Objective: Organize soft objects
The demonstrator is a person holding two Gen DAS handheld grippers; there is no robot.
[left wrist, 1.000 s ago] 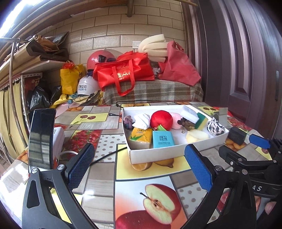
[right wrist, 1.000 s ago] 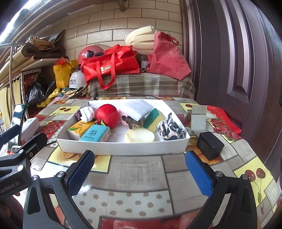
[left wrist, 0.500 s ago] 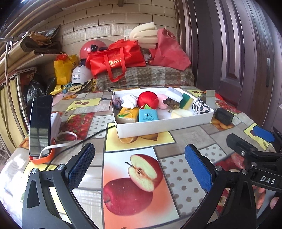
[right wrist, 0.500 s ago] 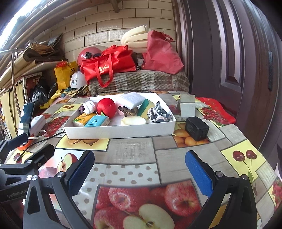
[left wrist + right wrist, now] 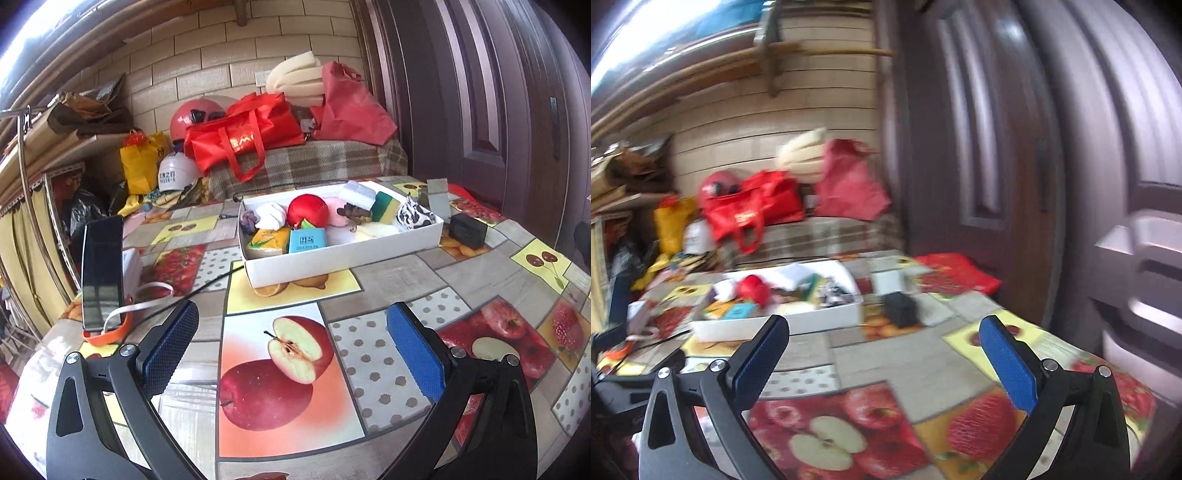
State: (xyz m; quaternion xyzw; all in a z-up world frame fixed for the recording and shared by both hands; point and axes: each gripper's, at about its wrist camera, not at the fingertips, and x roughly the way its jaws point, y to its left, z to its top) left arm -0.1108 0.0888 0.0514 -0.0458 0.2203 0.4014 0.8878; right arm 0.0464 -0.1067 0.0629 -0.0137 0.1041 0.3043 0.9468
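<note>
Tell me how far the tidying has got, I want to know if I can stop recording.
It looks finished. Done: the soft things, such as the red ball, sponge and tissue packs, all lie in the white box. In hand: nothing; the left gripper and right gripper are open and empty. Left: no soft item shows loose on the table.

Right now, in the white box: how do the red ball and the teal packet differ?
Shape: the red ball is round; the teal packet is flat and rectangular. Surface: the ball is plain glossy red; the packet carries printed text. Place: the ball sits toward the back of the white box; the packet lies just in front of it, near the front wall. Both rest inside the box, with no gripper on them.
</note>
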